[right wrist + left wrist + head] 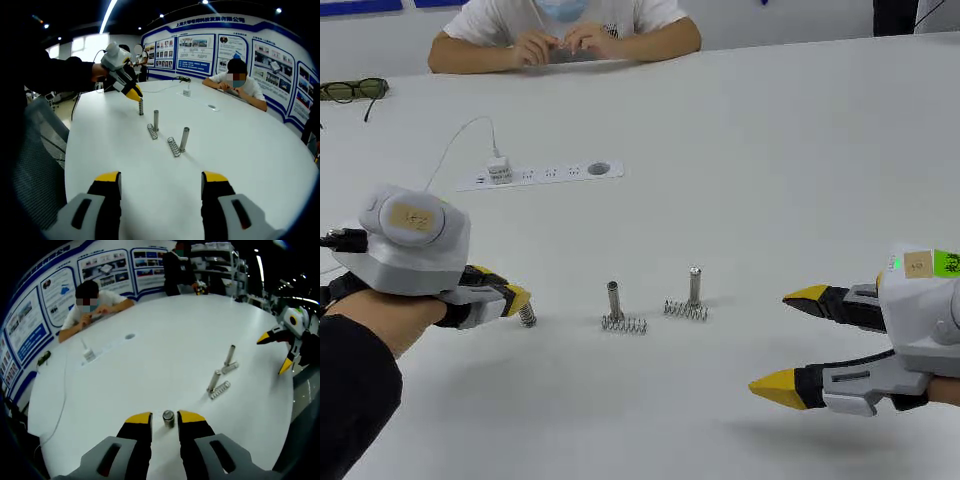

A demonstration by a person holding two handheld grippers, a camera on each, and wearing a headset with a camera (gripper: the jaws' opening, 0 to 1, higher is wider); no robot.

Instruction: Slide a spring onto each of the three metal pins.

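Observation:
Three metal pins stand on the white table (770, 150). The left pin (527, 316) wears a spring around it. It sits between the yellow tips of my left gripper (520, 300), whose jaws stand a narrow gap apart around it (168, 418). The middle pin (614, 298) and the right pin (695, 285) are bare. A loose spring (624, 324) lies at the base of the middle pin, and another spring (686, 311) lies at the base of the right one. My right gripper (790, 342) hovers wide open to the right of them, holding nothing (160, 177).
A white power strip (540, 175) with a plugged charger (498, 168) and cable lies farther back. Dark glasses (355, 90) rest at the far left. A person (560, 35) sits at the far side. A mesh chair (35, 165) stands past the table edge.

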